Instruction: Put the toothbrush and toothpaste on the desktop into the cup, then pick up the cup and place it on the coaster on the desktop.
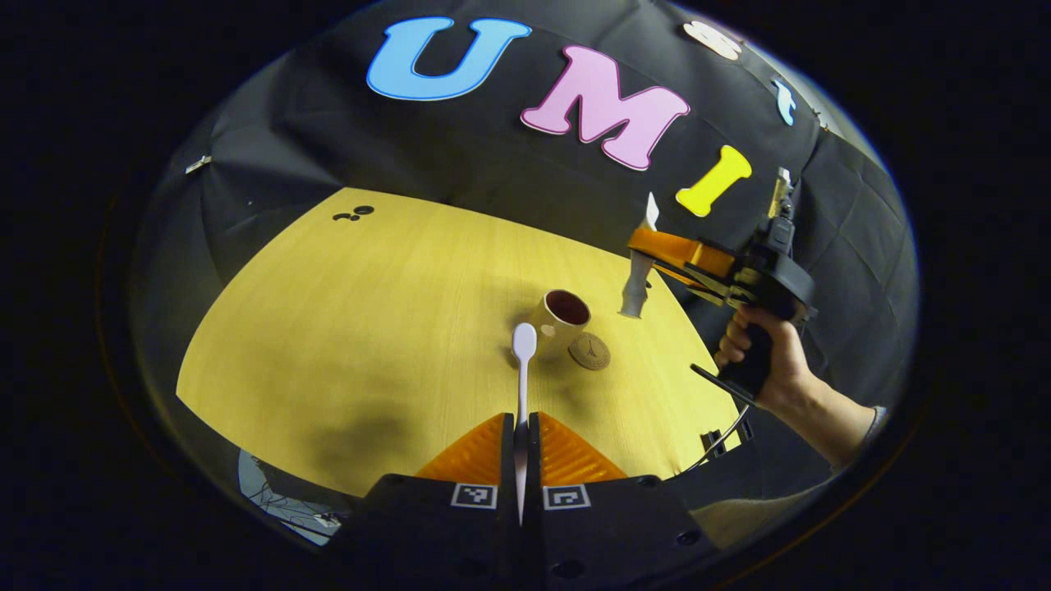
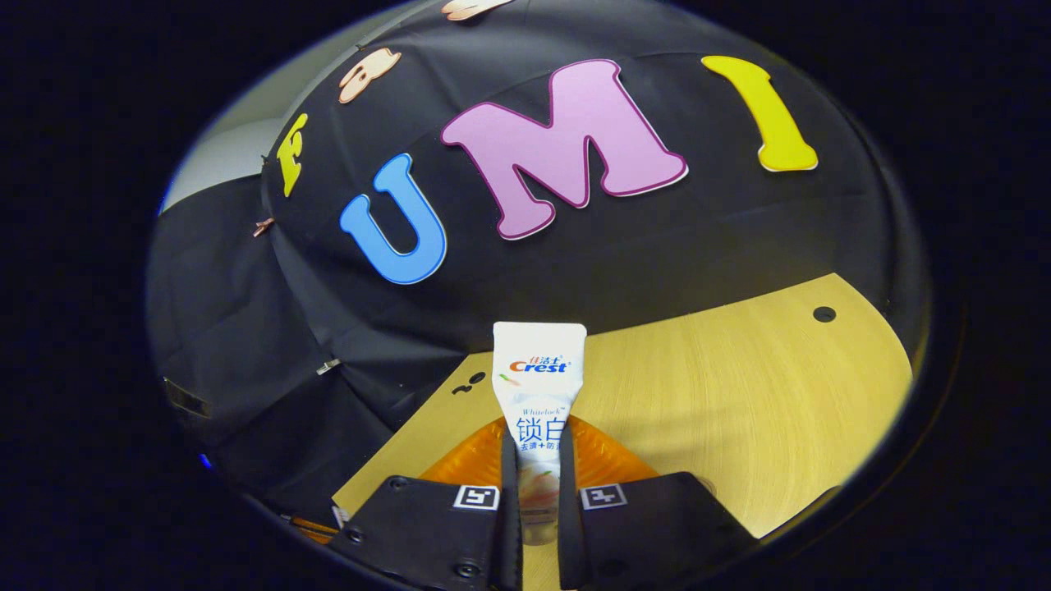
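Note:
In the left gripper view my left gripper [image 1: 520,427] is shut on a white toothbrush [image 1: 523,361], whose head points toward a beige cup [image 1: 561,320] with a dark inside. A round brown coaster [image 1: 589,350] lies on the wooden desktop [image 1: 353,328] just right of the cup. Farther right, a hand carries my right gripper [image 1: 657,254] above the desk, with a white toothpaste tube [image 1: 639,275] hanging upright in it, higher than the cup and to its right. In the right gripper view my right gripper [image 2: 538,460] is shut on the toothpaste tube [image 2: 538,386].
Small dark holes [image 1: 355,214] mark the desktop's far left corner, and another hole [image 2: 823,313] shows in the right gripper view. Black cloth walls close the booth behind the desk. A hand and forearm [image 1: 800,386] reach in from the right edge.

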### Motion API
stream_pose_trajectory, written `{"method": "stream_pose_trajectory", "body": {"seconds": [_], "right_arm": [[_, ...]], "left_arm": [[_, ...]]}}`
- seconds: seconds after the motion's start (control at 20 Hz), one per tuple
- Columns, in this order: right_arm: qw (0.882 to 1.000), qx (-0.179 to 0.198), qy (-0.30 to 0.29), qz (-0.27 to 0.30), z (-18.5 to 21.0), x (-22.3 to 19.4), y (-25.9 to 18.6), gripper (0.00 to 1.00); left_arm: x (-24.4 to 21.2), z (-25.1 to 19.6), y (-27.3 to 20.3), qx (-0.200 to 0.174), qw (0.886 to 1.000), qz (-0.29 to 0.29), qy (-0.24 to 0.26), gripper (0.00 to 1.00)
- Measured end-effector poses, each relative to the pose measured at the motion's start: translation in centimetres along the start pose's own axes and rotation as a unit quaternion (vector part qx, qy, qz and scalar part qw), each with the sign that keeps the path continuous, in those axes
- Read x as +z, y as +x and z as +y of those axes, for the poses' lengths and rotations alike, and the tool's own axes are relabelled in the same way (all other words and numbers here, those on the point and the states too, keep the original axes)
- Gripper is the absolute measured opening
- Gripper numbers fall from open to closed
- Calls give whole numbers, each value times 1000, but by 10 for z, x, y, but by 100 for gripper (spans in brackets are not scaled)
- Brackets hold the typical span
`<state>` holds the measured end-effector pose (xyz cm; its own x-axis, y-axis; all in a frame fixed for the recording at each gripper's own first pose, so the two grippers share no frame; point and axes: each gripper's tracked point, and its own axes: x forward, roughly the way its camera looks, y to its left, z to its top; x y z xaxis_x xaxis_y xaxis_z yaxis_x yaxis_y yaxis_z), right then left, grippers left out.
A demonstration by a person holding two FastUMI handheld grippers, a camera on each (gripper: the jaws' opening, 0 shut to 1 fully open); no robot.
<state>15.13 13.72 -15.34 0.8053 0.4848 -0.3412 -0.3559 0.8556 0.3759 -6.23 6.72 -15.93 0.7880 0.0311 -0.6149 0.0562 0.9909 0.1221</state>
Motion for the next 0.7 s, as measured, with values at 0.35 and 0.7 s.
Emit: {"method": "stream_pose_trajectory", "body": {"seconds": [0.35, 0.7], "right_arm": [[999, -21, -36, 31, -28, -33, 63, 21], [995, -31, -63, 77, -37, -71, 75, 21]], "left_arm": [[-5, 37, -24, 52, 998, -21, -17, 6], [-29, 58, -35, 79, 995, -17, -52, 6]]}}
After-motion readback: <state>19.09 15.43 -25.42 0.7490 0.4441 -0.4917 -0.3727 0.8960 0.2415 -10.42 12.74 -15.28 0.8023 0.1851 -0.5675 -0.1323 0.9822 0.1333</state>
